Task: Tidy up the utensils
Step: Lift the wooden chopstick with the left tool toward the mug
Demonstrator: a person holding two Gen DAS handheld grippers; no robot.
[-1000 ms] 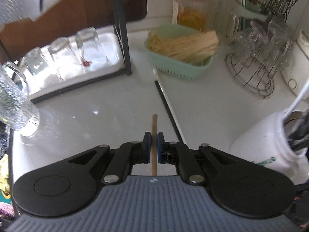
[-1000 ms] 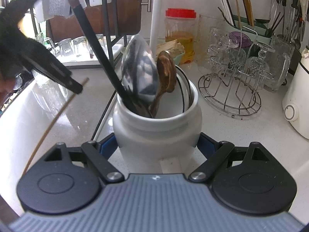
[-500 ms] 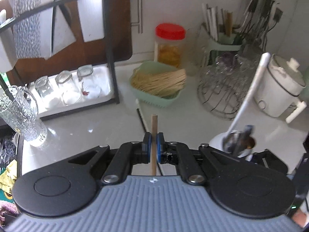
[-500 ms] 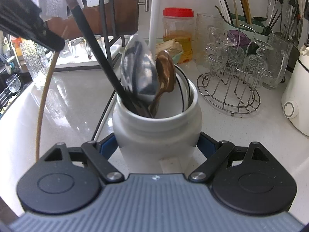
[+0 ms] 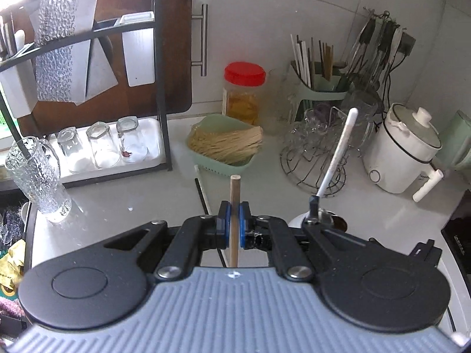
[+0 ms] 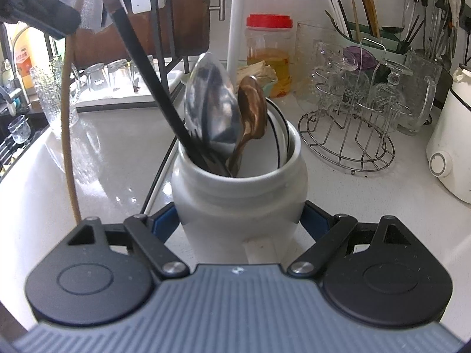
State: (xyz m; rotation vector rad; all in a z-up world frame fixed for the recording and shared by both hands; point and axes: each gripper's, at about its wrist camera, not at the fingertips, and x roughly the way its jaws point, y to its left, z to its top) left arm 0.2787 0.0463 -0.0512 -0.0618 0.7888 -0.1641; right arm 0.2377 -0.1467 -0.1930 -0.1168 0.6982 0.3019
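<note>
My left gripper (image 5: pixel 234 220) is shut on a thin wooden stick (image 5: pixel 234 206) and holds it high above the counter. In the right wrist view the stick (image 6: pixel 68 147) hangs nearly upright from the left gripper (image 6: pixel 44 14), left of the jar. My right gripper (image 6: pixel 240 220) is shut on a white ceramic jar (image 6: pixel 240 188) standing on the counter. The jar holds a steel ladle (image 6: pixel 212 106), a brown wooden spoon (image 6: pixel 251 114), a black-handled utensil (image 6: pixel 141 64) and a white handle (image 6: pixel 237 20). A black chopstick (image 5: pixel 201 195) and a white one lie on the counter.
A green basket of wooden sticks (image 5: pixel 226 144) sits mid-counter behind a red-lidded jar (image 5: pixel 243 94). A wire glass rack (image 6: pixel 350 117), a green utensil caddy (image 5: pixel 318 88) and a white cooker (image 5: pixel 403 153) stand right. A black shelf rack with upturned glasses (image 5: pixel 103 144) and a tall glass (image 5: pixel 38 176) stand left.
My left gripper has risen with the stick, which has swung from slanted to nearly upright. The right gripper and jar have not moved.
</note>
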